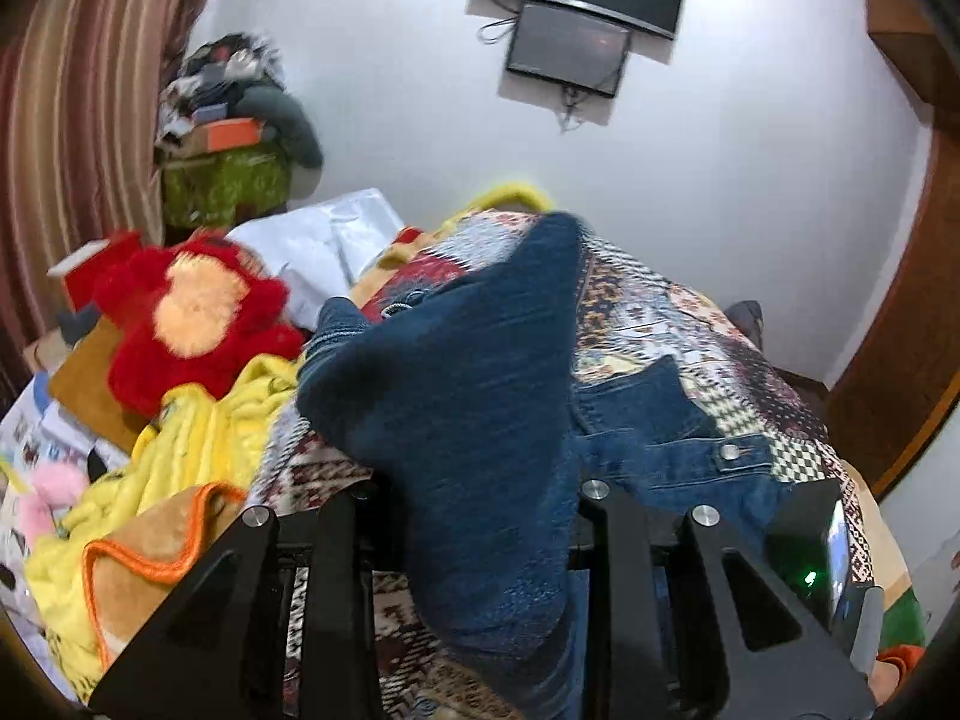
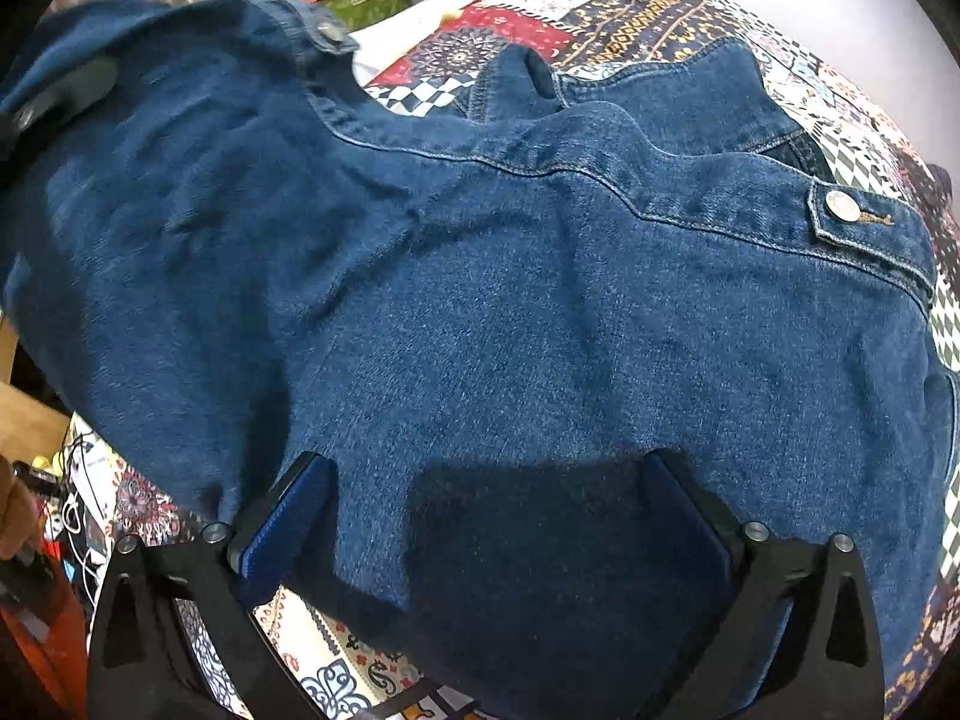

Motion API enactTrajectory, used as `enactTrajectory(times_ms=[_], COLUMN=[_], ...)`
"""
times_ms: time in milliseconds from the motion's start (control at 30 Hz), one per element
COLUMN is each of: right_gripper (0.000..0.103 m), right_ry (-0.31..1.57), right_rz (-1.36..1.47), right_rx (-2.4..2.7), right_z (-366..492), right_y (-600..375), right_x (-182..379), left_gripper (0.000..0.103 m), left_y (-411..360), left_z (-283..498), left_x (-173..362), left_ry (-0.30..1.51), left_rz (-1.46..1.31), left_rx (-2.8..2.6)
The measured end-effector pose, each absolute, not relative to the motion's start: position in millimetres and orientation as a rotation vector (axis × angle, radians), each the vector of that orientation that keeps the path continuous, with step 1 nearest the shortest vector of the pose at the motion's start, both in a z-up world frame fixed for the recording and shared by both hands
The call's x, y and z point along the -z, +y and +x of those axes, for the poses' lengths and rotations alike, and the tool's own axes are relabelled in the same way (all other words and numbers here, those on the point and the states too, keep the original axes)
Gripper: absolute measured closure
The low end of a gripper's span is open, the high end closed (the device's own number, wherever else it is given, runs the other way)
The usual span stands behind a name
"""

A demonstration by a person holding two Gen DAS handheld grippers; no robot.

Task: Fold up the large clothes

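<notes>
A dark blue denim jacket (image 2: 480, 300) lies spread on a patchwork bedspread (image 2: 630, 18). In the right wrist view my right gripper (image 2: 486, 480) is open, its blue-padded fingers (image 2: 282, 516) resting on the denim on both sides of a shadowed patch. In the left wrist view my left gripper (image 1: 474, 492) is shut on a fold of the jacket (image 1: 456, 396), which rises lifted between the black fingers. The left gripper also shows at the far left of the right wrist view (image 2: 54, 102), under the raised denim.
A red plush toy (image 1: 192, 318), a yellow blanket (image 1: 198, 438) and white pillows (image 1: 324, 240) lie left of the jacket on the bed. Two dark screens (image 1: 576, 18) hang on the white wall. A cluttered pile (image 1: 234, 138) stands in the corner by striped curtains. A wooden door (image 1: 912, 330) is at the right.
</notes>
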State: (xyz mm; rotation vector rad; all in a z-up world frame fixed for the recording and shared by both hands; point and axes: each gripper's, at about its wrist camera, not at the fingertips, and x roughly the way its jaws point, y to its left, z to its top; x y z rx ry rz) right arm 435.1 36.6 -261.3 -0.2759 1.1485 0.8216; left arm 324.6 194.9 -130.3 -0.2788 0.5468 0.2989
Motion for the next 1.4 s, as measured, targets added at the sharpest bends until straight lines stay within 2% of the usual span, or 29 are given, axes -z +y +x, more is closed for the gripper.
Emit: enactTrajectory(times_ms=[167, 500, 733, 1033, 1067, 1133, 1167, 1200, 1267, 1400], right_gripper=[0.0, 0.0, 0.0, 0.0, 0.0, 0.0, 0.0, 0.0, 0.0, 0.0], right_ry=[1.24, 1.088, 1.055, 1.052, 1.05, 1.043, 1.037, 1.035, 1.03, 1.018], right_rz=[-0.148, 0.055, 0.157, 0.22, 0.22, 0.216, 0.211, 0.207, 0.203, 0.185], right_rx=[-0.861, -0.541, -0.393, -0.382, -0.392, -0.408, -0.419, -0.427, -0.443, -0.499], right_z=[441, 459, 443, 428, 427, 425, 423, 423, 422, 422], right_y=[-7, -190, -279, -294, -291, -285, -282, -278, -271, -247], right_x=[242, 187, 178, 181, 179, 176, 173, 171, 168, 159], left_gripper=[0.074, 0.076, 0.076, 0.074, 0.07, 0.053, 0.034, 0.025, 0.021, 0.021], left_y=[155, 31, -59, -85, -82, -79, -75, -71, -64, -34], left_z=[347, 388, 389, 363, 360, 355, 354, 353, 348, 335], left_x=[110, 86, 144, 205, 204, 199, 195, 191, 182, 156], left_ry=[0.504, 0.458, 0.633, 0.842, 0.847, 0.876, 0.899, 0.912, 0.911, 0.84], left_rz=[-0.194, 0.013, 0.25, 0.376, 0.369, 0.317, 0.27, 0.23, 0.173, 0.131], left_rx=[-0.227, 0.002, 0.199, 0.304, 0.305, 0.337, 0.371, 0.396, 0.415, 0.353])
